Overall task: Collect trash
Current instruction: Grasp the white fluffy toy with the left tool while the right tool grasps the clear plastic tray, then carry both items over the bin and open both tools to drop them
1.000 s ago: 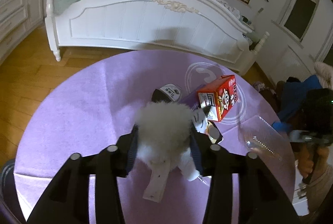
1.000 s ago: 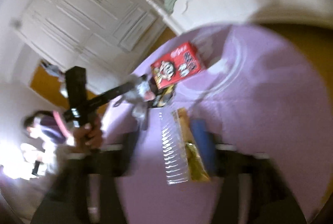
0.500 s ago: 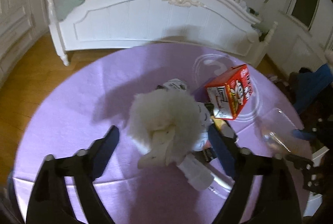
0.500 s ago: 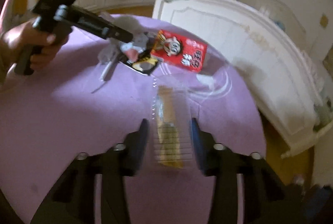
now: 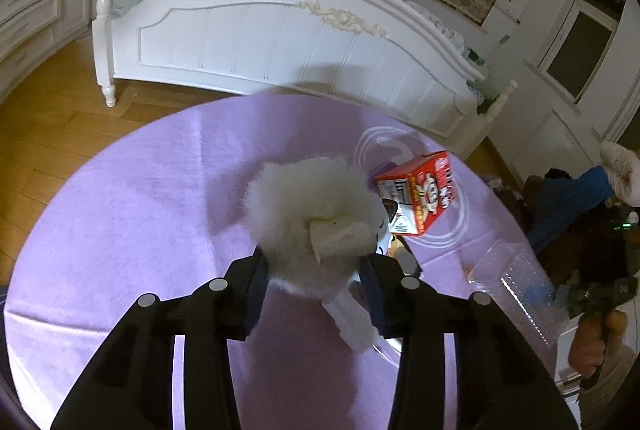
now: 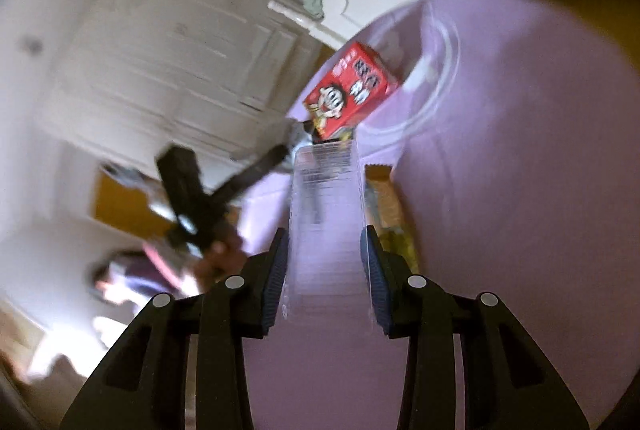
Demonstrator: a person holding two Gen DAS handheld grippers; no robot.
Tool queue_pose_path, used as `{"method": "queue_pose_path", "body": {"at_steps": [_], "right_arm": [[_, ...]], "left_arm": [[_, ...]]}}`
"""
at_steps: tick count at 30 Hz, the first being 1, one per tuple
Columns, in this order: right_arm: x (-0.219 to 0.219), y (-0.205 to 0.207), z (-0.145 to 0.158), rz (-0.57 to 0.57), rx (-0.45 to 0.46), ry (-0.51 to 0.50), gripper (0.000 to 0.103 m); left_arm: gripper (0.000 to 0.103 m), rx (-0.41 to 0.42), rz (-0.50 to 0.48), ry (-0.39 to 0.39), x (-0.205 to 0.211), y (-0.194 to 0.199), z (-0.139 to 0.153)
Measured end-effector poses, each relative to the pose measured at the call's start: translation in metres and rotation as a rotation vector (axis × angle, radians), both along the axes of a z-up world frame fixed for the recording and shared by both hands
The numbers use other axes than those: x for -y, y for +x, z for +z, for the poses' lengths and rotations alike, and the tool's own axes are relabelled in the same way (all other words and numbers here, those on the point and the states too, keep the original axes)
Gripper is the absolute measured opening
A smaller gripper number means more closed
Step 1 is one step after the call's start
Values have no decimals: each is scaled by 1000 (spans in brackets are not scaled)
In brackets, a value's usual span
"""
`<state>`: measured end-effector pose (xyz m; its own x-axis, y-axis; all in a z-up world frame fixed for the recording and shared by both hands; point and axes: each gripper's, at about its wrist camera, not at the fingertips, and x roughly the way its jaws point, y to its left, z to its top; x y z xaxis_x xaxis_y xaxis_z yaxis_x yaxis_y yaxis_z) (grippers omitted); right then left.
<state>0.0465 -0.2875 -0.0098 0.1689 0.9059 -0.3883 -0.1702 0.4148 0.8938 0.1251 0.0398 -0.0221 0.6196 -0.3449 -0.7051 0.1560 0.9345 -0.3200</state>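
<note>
Your left tongs (image 5: 316, 282) have just been closing and are now clenched on the white fluffy wad (image 5: 308, 222), with a stiff pale paper strip (image 5: 352, 318) trailing out below it, raised over the purple bench (image 5: 132, 214). Your right tongs (image 6: 324, 262) are clamped on the clear plastic tray (image 6: 324, 198), whose ribbed walls sit squeezed between the pads; the right wrist view is smeared, so I cannot tell whether the tray's far end is touching the bench. The rest of the trash is not yet collected: the red carton (image 5: 424, 198) stands near the middle of the bench, the black and white wrappers (image 5: 390, 218) lie just beside it and partly behind the fluff, and a yellowish snack wrapper (image 6: 390, 206) lies beside the tray. The main risk on the left, as I judge it, is that the soft wad gives under the pads, so it could slip free if you swing quickly, and the dangling strip could snag on the wrappers below or drop away on its own. On the right, the thin tray may buckle or spring out of the pads if you squeeze harder or twist the wrist. Its long front end could also sweep into the red carton or the wrappers and scatter them toward the bench edge. Both tongs work close together here, so watch that they do not collide.
</note>
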Motion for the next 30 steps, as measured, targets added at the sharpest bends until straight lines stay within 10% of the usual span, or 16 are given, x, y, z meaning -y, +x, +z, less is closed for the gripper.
{"method": "queue_pose_path", "body": {"at_steps": [8, 30], "right_arm": [[-14, -4, -12, 8, -55, 162, 38], [-292, -14, 42, 378, 158, -75, 38]], "left_arm": [[41, 81, -1, -8, -7, -38, 35], [41, 124, 393, 38, -188, -202, 34]]}}
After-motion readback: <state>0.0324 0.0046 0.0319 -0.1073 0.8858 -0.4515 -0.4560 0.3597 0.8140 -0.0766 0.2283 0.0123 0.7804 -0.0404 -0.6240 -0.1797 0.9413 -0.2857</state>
